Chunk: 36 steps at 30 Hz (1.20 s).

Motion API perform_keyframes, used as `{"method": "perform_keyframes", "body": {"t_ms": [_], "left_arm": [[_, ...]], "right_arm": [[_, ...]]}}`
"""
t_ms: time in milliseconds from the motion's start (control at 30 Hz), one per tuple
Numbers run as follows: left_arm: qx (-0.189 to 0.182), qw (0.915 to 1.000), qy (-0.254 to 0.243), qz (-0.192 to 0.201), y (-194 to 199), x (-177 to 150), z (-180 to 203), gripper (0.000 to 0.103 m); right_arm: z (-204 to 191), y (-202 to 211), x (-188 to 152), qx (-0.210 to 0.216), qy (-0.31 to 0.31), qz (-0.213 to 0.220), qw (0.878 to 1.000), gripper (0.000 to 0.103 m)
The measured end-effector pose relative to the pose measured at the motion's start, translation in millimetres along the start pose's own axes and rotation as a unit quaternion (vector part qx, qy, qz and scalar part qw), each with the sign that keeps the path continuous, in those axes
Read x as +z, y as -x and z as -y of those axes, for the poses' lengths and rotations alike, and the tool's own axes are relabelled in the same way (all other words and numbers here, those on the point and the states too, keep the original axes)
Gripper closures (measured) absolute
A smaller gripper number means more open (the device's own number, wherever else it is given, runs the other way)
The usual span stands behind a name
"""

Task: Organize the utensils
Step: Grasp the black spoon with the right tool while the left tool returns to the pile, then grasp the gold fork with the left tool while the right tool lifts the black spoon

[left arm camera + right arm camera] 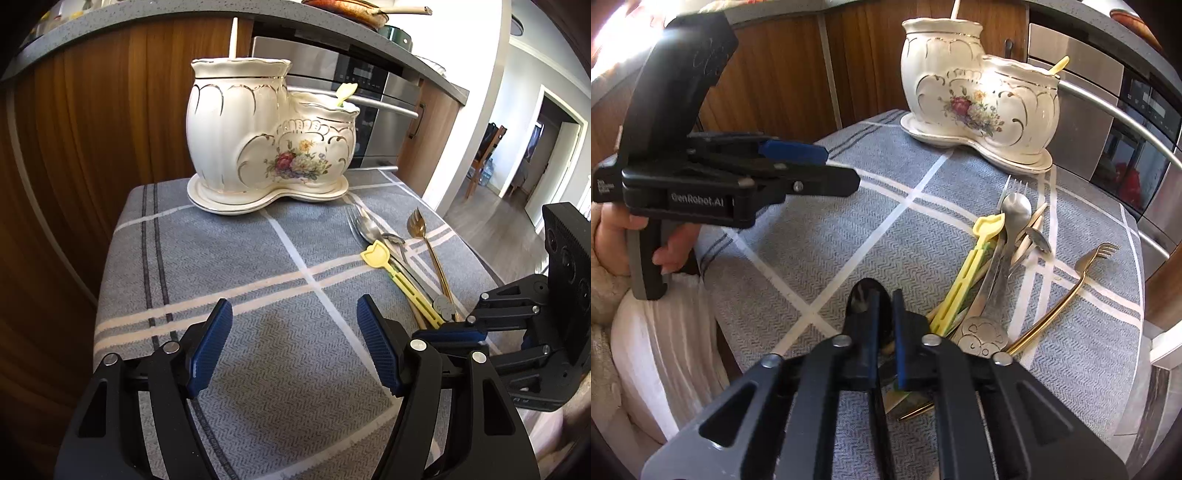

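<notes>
A cream floral ceramic holder (266, 136) (979, 88) stands at the far side of the grey plaid tablecloth (258, 258). A white stick (233, 37) rises from its tall pot and a yellow utensil (345, 92) from its low pot. On the right lies a pile with a yellow cat-head utensil (988, 225), a silver spoon (1015, 210) and a gold fork (1097, 254). My right gripper (886, 295) is shut on a dark shiny spoon (862, 299) beside the pile's near end. My left gripper (295, 343) hovers open over bare cloth, holding nothing.
A steel oven (369, 110) and wooden cabinet fronts (110, 110) stand right behind the table. A hand (613, 229) holds the left gripper (838, 168) over the table's left edge, above white fabric (665, 332). The table drops off to the right towards a doorway.
</notes>
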<state>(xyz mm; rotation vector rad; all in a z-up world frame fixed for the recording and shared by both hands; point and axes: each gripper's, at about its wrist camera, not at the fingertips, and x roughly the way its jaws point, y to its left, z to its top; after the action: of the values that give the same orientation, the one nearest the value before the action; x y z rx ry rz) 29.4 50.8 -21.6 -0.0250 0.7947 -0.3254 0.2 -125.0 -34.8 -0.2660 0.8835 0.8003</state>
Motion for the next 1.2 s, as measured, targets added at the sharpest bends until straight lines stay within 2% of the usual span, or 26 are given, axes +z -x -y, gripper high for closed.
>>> {"method": "perform_keyframes", "body": {"t_ms": [233, 400, 533, 667, 800, 933, 967, 1033, 1100, 1200], "left_arm": [[0.0, 1.0, -0.001, -0.003, -4, 1, 2, 0.032], [-0.009, 0.9999, -0.009, -0.006, -11, 12, 13, 0.032], [-0.034, 0.9988, -0.032, -0.016, -26, 27, 37, 0.032], [-0.053, 0.9952, -0.076, -0.033, -51, 46, 75, 0.032], [-0.068, 0.9912, -0.101, -0.052, -72, 65, 103, 0.041], [-0.073, 0.988, -0.118, -0.069, -92, 80, 121, 0.046], [-0.072, 0.9865, -0.122, -0.082, -101, 86, 127, 0.05], [-0.067, 0.9845, -0.128, -0.099, -112, 92, 133, 0.065], [-0.063, 0.9812, -0.139, -0.118, -125, 98, 142, 0.07], [-0.049, 0.9752, -0.167, -0.137, -139, 105, 154, 0.071]], "right_arm": [[15, 18, -1, 0.014, -0.034, 0.038, 0.999, 0.101], [40, 46, -1, -0.009, -0.085, 0.094, 0.992, 0.101], [67, 68, -6, -0.058, -0.143, 0.141, 0.978, 0.1], [96, 85, -17, -0.104, -0.212, 0.172, 0.956, 0.1], [120, 97, -30, -0.141, -0.258, 0.188, 0.937, 0.1], [135, 104, -43, -0.142, -0.289, 0.202, 0.925, 0.1], [137, 104, -45, -0.142, -0.292, 0.202, 0.924, 0.1], [140, 105, -47, -0.14, -0.298, 0.203, 0.922, 0.1], [145, 104, -49, -0.136, -0.303, 0.205, 0.921, 0.1], [150, 104, -53, -0.128, -0.313, 0.204, 0.919, 0.1]]}}
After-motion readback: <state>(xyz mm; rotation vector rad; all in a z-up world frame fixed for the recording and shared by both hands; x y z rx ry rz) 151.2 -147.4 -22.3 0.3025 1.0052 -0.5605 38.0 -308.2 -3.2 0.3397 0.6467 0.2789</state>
